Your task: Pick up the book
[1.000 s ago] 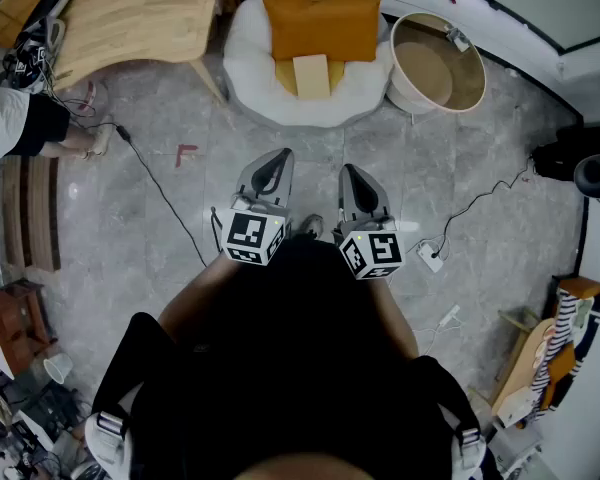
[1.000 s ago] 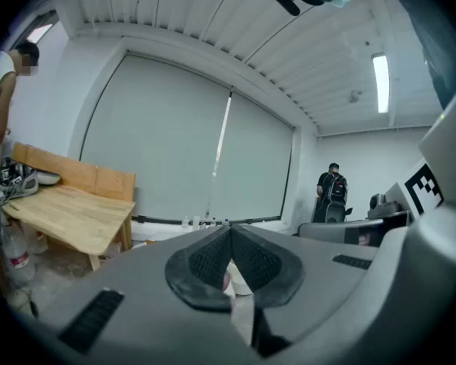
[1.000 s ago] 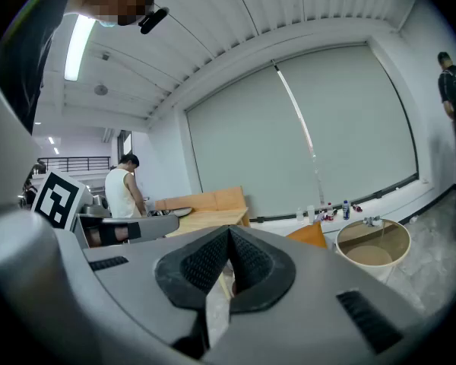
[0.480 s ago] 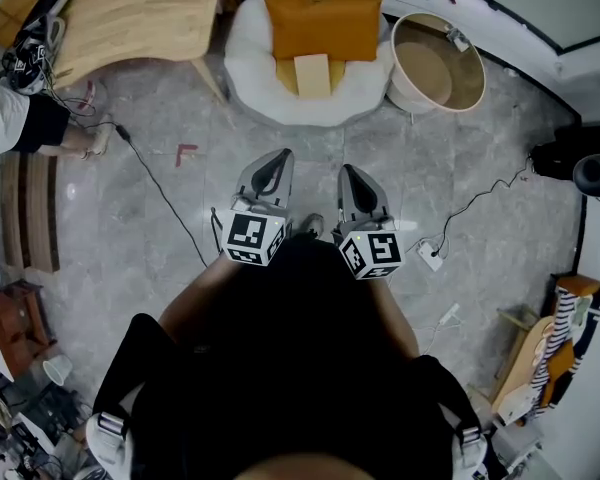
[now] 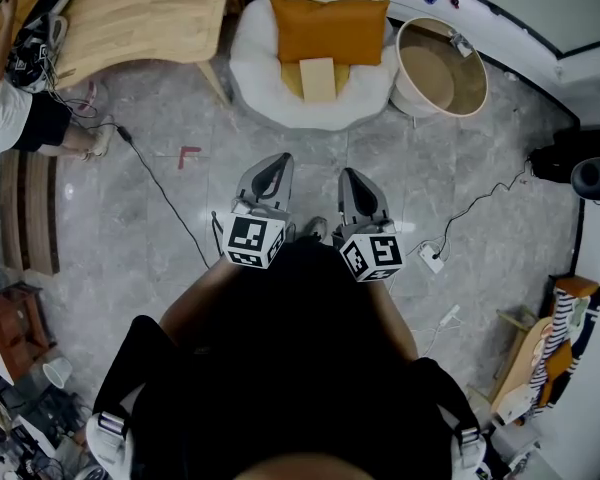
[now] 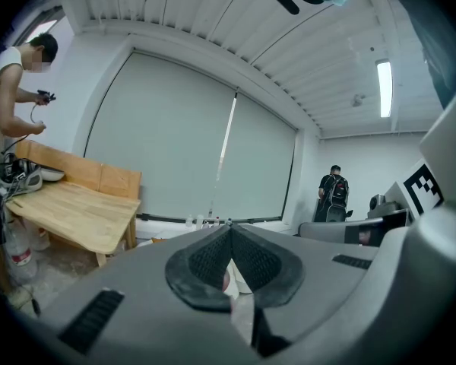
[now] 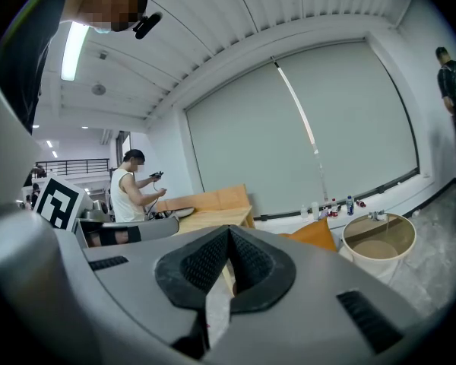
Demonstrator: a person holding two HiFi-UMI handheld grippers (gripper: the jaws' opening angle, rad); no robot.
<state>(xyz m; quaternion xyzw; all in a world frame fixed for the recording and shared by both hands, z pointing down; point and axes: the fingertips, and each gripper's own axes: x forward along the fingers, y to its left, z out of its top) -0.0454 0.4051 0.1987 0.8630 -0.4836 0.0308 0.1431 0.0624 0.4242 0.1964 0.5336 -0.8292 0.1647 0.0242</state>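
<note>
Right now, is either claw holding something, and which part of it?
Nothing is held. The left claw and right claw are both shut and empty. The book lies untouched on the white cushion, ahead of them.

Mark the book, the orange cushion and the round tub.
book point(image 5: 318, 78), head view, middle of its cover.
orange cushion point(image 5: 335, 28), head view, centre of its top face.
round tub point(image 5: 429, 74), head view, bare inner floor.

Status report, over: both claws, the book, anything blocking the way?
Left claw shut, empty. Right claw shut, empty. Book on white cushion seat, untouched. Nothing in the way.
</note>
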